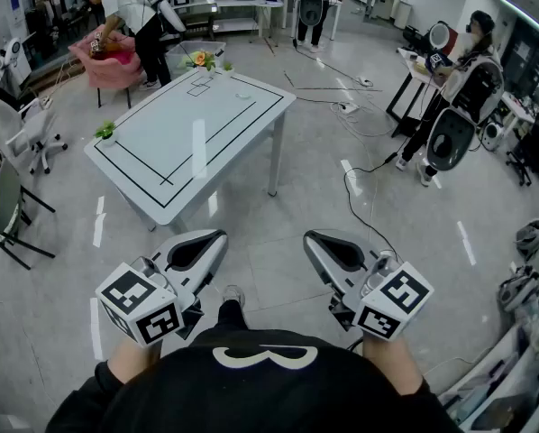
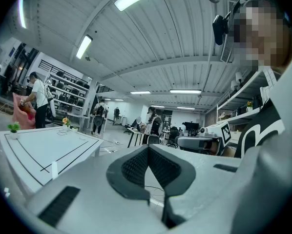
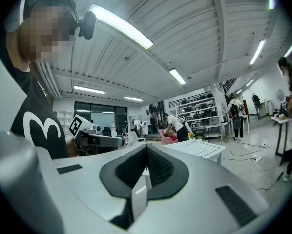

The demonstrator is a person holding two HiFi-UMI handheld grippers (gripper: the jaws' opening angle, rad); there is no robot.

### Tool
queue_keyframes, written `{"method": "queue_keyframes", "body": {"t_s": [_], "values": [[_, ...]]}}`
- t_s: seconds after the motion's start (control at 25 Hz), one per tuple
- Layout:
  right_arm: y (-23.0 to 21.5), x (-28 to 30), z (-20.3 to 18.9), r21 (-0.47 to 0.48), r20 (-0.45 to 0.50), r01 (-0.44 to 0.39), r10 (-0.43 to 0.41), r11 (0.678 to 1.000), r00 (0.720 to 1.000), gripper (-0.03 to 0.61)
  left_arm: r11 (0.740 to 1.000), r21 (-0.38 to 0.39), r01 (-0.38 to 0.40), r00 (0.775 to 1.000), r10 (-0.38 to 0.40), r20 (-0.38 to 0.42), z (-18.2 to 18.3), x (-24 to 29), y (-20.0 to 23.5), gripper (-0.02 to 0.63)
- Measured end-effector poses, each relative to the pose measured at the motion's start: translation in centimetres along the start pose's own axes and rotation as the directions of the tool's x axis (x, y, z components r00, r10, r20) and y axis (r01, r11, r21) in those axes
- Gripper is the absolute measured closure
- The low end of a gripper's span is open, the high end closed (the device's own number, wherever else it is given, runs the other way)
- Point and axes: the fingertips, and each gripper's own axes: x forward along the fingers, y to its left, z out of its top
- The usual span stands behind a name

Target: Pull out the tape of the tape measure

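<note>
My left gripper (image 1: 217, 235) and my right gripper (image 1: 311, 236) are held side by side at waist height, over the floor and well short of the white table (image 1: 134, 165). Both are shut, tips touching, with nothing between them. In the left gripper view the closed tips (image 2: 148, 146) point level towards the room, with the table (image 2: 19, 152) at the left. The right gripper view shows its closed tips (image 3: 147, 146), and the table (image 3: 197, 148) beyond them. I cannot make out a tape measure in any view.
The table bears black tape lines, a small green plant (image 1: 105, 132) at its left corner and flowers (image 1: 200, 59) at the far corner. Office chairs (image 1: 22, 133) stand at the left. Cables (image 1: 364, 174) cross the floor on the right. People (image 1: 459, 97) work around the room.
</note>
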Motion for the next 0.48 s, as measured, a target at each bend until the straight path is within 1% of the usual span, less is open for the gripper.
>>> {"method": "queue_keyframes", "body": {"t_s": [0.12,0.2,0.32,0.48], "values": [[0.1,-0.4,0.2,-0.003,0.025,0.006,-0.006,1.000,1.000,0.575,1.000,0.005,-0.016,1.000,0.016,0.004,-0.1,-0.4,0.2,0.606],[-0.3,-0.7,0.3,0.007,0.036,0.033,-0.033,0.999,0.999,0.575,1.000,0.008,-0.023,1.000,0.023,0.007,-0.1,-0.7,0.2,0.606],[-1.1,-1.4,0.9,0.036,0.079,0.065,-0.067,0.997,0.995,0.575,0.999,0.010,-0.030,0.999,0.030,0.015,0.1,-0.9,0.1,0.606],[-1.6,-2.5,1.4,0.021,0.099,0.093,-0.094,0.995,0.991,0.575,0.999,0.030,-0.037,0.999,0.036,0.025,0.3,-0.9,-0.5,0.606]]}}
